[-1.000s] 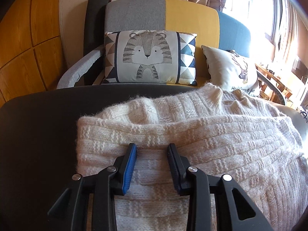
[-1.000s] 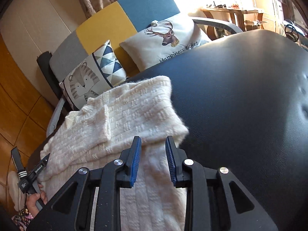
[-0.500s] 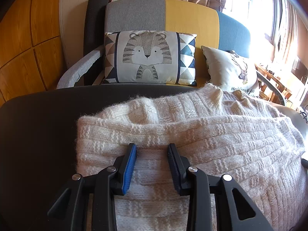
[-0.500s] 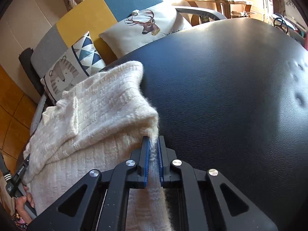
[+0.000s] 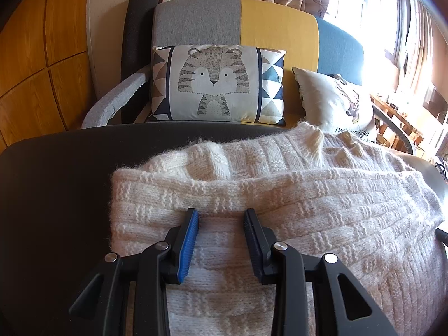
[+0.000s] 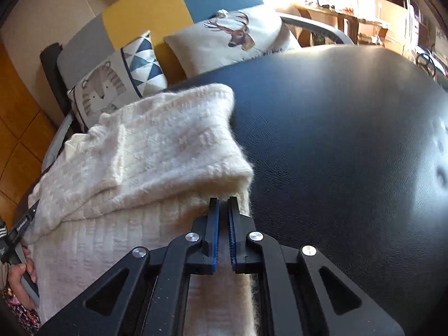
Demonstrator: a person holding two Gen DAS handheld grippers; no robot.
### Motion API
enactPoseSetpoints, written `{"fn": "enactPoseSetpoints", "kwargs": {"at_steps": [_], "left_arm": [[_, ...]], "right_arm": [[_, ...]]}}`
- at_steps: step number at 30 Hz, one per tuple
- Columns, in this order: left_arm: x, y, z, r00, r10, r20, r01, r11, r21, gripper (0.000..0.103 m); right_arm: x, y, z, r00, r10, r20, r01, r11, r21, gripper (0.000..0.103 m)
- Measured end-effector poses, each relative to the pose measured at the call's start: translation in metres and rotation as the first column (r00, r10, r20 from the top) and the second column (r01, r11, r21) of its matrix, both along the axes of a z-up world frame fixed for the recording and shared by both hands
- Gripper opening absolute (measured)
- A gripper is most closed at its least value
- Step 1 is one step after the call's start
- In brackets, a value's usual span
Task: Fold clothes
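Observation:
A cream knitted sweater (image 5: 280, 196) lies partly folded on a black padded table (image 5: 50, 190). My left gripper (image 5: 221, 215) is open, its fingers resting on the sweater just below a folded-over edge. In the right wrist view the sweater (image 6: 145, 154) lies at the left on the black table (image 6: 350, 140). My right gripper (image 6: 223, 200) is shut on the sweater's right edge, with knit fabric pinched between the blue pads.
A grey, yellow and blue sofa (image 5: 238, 28) stands behind the table with a tiger cushion (image 5: 215, 84) and a deer cushion (image 5: 336, 103). A wooden wall (image 5: 33, 70) is at the left. The left gripper's handle and a hand (image 6: 19, 268) show in the right wrist view.
My right gripper closed on the sweater's right edge and has shifted slightly with it. My left gripper stayed open in the same place on the sweater.

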State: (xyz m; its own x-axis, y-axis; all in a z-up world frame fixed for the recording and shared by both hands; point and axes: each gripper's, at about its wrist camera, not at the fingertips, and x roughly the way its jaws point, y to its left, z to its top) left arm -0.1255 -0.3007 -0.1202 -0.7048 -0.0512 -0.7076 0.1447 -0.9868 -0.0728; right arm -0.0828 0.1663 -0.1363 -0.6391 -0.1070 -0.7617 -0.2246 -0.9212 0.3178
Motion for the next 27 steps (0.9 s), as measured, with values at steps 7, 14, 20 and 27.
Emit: {"fn": "enactPoseSetpoints", "kwargs": {"at_steps": [7,14,20,27], "left_arm": [[-0.001,0.003,0.002,1.000,0.000,0.014,0.001,1.000,-0.016,0.034],[0.034,0.012,0.022,0.995,-0.070,0.064,0.068,0.997,0.032,0.034],[0.093,0.011,0.009,0.994,-0.087,0.067,0.073,0.977,0.198,0.034],[0.118,-0.019,-0.001,0.995,-0.094,0.043,0.074,0.936,0.344,0.033]], "right_arm": [[-0.003,0.003,0.004,1.000,-0.030,0.008,0.030,0.999,0.027,0.000],[0.030,-0.048,0.052,0.992,0.078,-0.096,-0.076,0.997,0.026,0.006],[0.050,-0.151,0.023,0.952,0.286,-0.109,-0.282,0.958,0.049,0.007],[0.052,-0.186,-0.004,0.955,0.296,-0.026,-0.287,0.942,0.176,0.008]]}}
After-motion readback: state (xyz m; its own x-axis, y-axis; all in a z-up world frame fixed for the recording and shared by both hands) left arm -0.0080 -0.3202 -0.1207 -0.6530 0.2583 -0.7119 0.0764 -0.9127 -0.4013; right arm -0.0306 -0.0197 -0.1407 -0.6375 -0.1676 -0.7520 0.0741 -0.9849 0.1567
